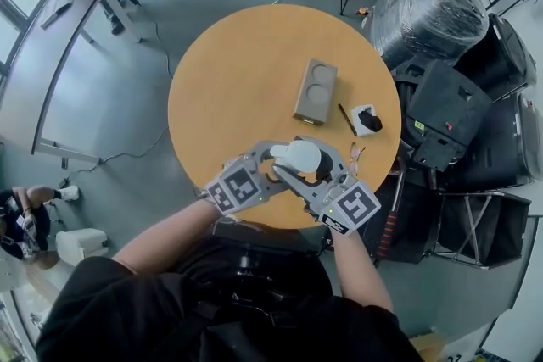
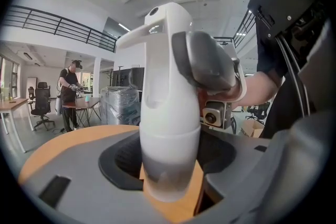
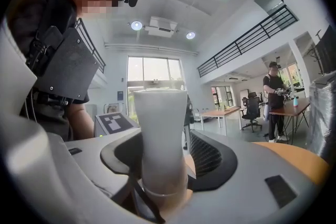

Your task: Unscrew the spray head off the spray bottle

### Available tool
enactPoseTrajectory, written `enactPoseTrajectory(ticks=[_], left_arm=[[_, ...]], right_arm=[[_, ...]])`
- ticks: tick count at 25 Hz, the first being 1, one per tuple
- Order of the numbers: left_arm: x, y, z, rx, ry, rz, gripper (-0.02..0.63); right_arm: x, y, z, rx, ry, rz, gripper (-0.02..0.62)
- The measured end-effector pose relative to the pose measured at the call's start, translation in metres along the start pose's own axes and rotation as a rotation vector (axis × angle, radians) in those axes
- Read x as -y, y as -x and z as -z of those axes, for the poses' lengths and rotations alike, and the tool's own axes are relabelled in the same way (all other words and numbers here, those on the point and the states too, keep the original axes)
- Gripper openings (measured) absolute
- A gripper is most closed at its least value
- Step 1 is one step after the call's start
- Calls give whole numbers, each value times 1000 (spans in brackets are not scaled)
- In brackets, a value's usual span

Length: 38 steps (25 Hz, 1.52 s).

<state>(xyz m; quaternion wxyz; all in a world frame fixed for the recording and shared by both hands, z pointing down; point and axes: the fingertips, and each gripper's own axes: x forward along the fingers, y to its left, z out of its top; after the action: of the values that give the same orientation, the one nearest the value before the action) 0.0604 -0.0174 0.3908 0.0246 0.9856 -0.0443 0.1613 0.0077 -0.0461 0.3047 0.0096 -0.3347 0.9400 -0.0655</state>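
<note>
Forearms and dark top of the person fill the bottom of the head view; both hands meet over the near rim of the round orange table (image 1: 212, 72). Spray bottle (image 1: 297, 155) sits between the two tools, white, spray head (image 2: 163, 39) still on. Left gripper (image 1: 273, 167) comes in from the left and the right gripper (image 1: 307, 169) from the right, marker cubes toward the person. Left gripper view: bottle upright between the jaws, both pads against its lower body where the white sleeve meets the translucent base, so the left tongs are clenched on it. Nozzle points to that view's left; a grey lever (image 2: 207, 60) sits on the head's right side. Tabletop shows below the bottle's base. Right gripper view: a white, flat-topped column of the bottle (image 3: 160, 134) stands between the jaws, which are spread. A sliver of orange table shows between the column and the right-hand pad, so the right tongs read as released around it. Farther back on the table, well apart from the grippers: grey block with two round recesses (image 1: 316, 91), thin dark stick (image 1: 347, 119), small white holder with a black item (image 1: 366, 120).
</note>
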Motion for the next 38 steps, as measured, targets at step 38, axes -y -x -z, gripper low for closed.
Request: enactPoseTrajectory(ticks=[38], left_arm=[[-6,10,-29,115,10,38,305]], right_arm=[[8,11,-25,3,25,40,336]])
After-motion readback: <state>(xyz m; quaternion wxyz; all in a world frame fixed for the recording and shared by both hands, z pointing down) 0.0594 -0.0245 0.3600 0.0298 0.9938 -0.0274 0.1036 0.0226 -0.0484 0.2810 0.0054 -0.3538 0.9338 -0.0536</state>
